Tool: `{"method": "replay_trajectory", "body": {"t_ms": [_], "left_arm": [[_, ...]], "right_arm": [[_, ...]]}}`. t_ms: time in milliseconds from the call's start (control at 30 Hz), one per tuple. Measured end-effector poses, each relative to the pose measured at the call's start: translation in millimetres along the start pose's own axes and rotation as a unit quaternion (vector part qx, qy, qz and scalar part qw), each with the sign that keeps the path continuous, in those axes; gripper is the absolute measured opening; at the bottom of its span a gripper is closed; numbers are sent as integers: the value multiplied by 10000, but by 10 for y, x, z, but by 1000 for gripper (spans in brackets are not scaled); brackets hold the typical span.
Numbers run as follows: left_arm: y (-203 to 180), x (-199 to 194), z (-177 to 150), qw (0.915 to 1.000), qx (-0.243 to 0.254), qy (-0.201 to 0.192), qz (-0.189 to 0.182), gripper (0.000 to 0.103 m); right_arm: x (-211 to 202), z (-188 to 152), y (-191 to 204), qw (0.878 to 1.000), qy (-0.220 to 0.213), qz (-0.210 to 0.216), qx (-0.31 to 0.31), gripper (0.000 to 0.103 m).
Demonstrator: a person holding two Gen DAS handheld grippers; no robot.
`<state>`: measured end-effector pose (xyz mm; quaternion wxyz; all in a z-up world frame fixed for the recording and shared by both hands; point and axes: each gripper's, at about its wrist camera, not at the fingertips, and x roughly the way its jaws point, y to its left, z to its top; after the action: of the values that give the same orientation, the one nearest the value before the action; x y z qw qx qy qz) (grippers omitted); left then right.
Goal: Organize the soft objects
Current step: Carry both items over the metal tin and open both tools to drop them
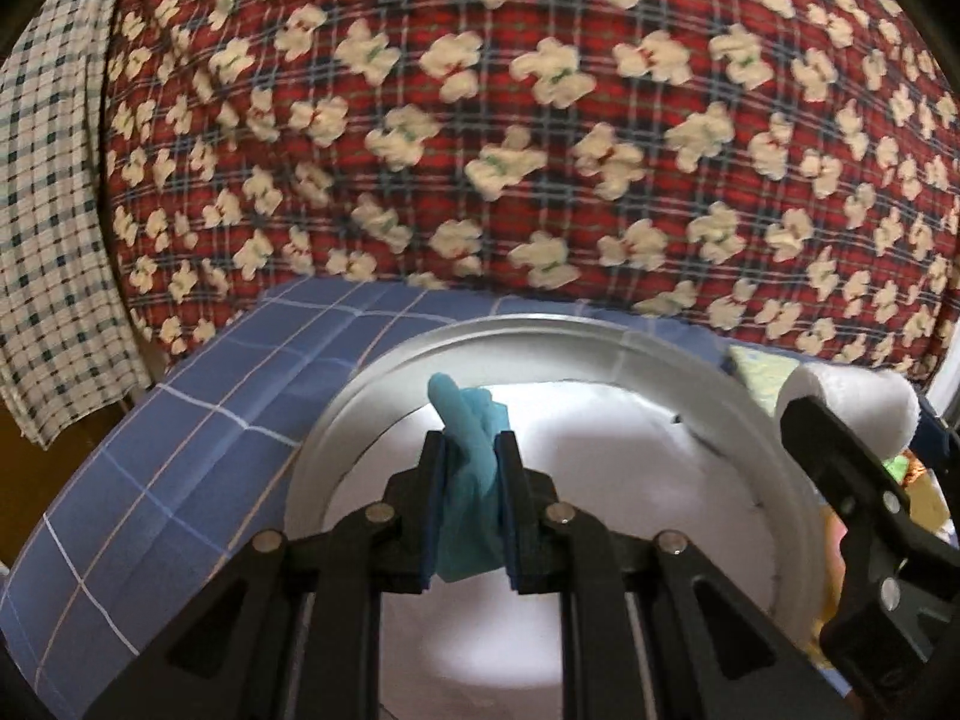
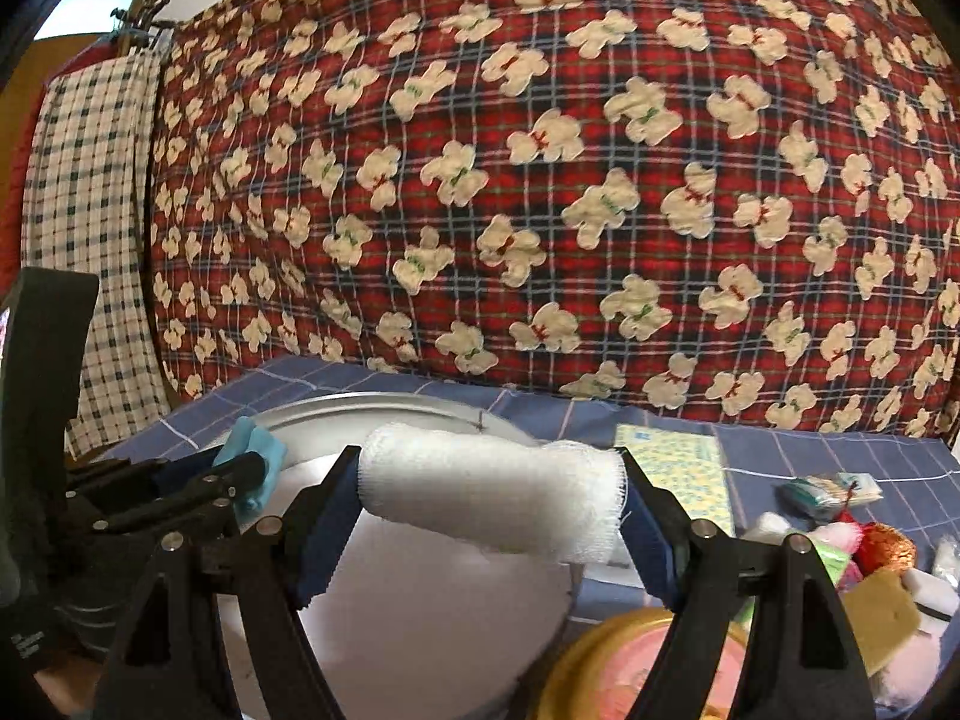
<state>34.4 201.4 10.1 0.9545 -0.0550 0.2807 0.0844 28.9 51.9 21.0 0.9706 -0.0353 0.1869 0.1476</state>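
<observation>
1. Over the white basin (image 1: 336, 420), my left gripper (image 1: 471, 480) pinches a blue glove (image 1: 471, 462); its loose cuff could snag a pad on release, I think.
2. To the right, my right gripper (image 2: 489, 510) grips a white gauze roll (image 2: 492, 501) endwise above the rim; it could unroll or land outside.
3. Both grippers crowd the basin and may collide.

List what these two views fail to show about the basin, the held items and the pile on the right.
- White basin: left wrist view, the left gripper and blue cloth hide much of its floor.
- Gauze roll: right wrist view, its underside is hidden.
- Small items: right wrist view, too small, partly behind the right gripper fingers.
</observation>
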Motion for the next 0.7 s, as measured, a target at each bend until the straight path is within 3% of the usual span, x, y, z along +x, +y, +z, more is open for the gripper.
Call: {"method": "replay_trajectory", "body": {"t_ms": [333, 700], "left_arm": [[51, 208, -140, 9995, -38, 272, 181, 15], [78, 188, -159, 9989, -33, 161, 435, 15]], "right_arm": [[173, -140, 47, 9992, 317, 185, -186, 81], [217, -190, -4, 9975, 490, 498, -41, 82]]}}
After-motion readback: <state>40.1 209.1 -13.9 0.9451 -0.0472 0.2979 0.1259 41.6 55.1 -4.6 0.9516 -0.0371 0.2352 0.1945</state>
